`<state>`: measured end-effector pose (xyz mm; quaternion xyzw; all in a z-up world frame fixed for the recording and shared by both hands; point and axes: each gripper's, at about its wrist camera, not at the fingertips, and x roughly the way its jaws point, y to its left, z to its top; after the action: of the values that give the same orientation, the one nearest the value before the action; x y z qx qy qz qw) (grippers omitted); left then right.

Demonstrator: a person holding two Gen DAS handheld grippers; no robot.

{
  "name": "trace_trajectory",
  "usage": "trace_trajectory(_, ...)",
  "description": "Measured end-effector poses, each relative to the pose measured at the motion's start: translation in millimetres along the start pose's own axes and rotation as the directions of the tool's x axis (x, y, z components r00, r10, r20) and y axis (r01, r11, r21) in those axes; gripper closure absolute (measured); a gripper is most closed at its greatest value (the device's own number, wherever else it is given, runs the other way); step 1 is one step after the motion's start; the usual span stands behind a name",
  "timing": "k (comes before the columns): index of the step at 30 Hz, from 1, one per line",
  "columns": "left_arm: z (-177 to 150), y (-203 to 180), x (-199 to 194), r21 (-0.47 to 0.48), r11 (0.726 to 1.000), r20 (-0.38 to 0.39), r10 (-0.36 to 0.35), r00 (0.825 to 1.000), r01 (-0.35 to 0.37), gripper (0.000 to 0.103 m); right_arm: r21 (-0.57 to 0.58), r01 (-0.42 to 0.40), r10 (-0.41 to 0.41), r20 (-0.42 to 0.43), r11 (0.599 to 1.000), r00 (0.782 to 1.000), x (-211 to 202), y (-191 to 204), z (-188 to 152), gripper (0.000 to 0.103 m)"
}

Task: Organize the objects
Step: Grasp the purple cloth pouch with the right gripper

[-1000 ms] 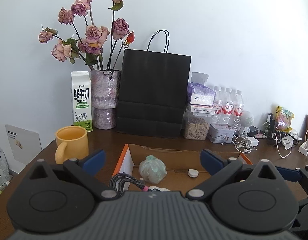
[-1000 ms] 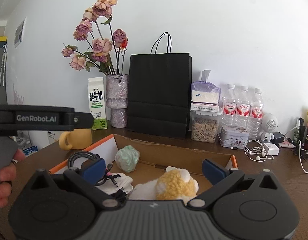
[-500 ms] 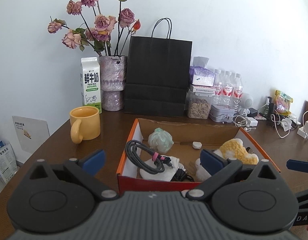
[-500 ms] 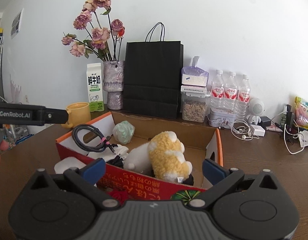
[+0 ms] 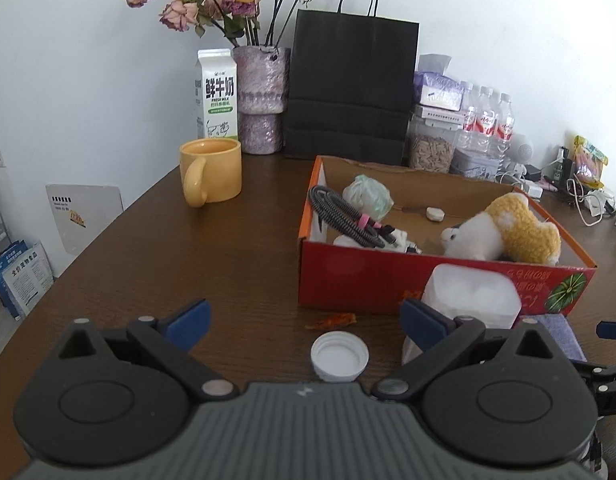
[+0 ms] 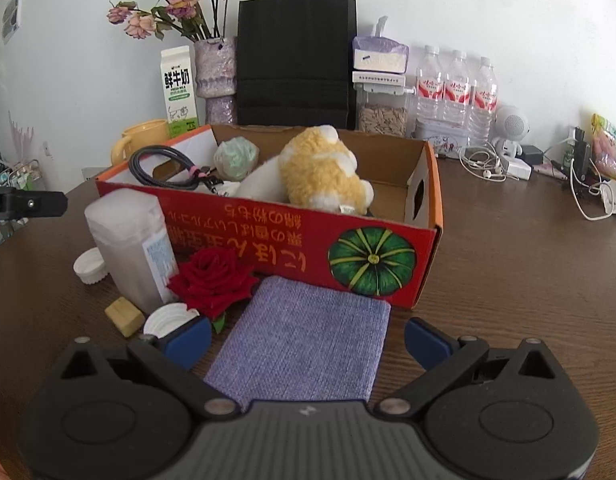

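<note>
My box (image 6: 292,240) holds toy (image 6: 320,168) and cable (image 6: 160,168); cloth (image 6: 304,344), rose (image 6: 216,280), probably caps remain lower frame; both fingers spread, empty.

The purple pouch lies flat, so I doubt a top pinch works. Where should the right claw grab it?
Take the purple pouch by its near edge, coming in low from the front. It lies flat on the table, and the right claw is open astride that edge.
</note>
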<state>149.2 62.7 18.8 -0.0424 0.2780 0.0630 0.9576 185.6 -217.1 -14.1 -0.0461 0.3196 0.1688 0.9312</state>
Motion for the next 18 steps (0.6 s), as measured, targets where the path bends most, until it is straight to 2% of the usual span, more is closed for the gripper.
trace_trajectory(8, -13, 14, 6, -0.012, 1.0, -0.046, 0.022, 0.999, -0.022, 0.0, 0.03, -0.027, 0.03, -0.079, 0.999, 0.996, 22, 2, -7, 0.0)
trace_trajectory(14, -18, 16, 8, -0.006, 1.0, -0.059, 0.022, 0.998, -0.022, 0.0, -0.002, 0.006, -0.006, -0.072, 1.0, 0.997, 26, 8, -8, 0.0)
trace_trajectory(18, -22, 16, 13, 0.005, 1.0, -0.077, 0.024, 0.997, -0.024, 0.0, -0.007, 0.002, -0.002, -0.059, 1.0, 0.998, 24, 7, -10, 0.0)
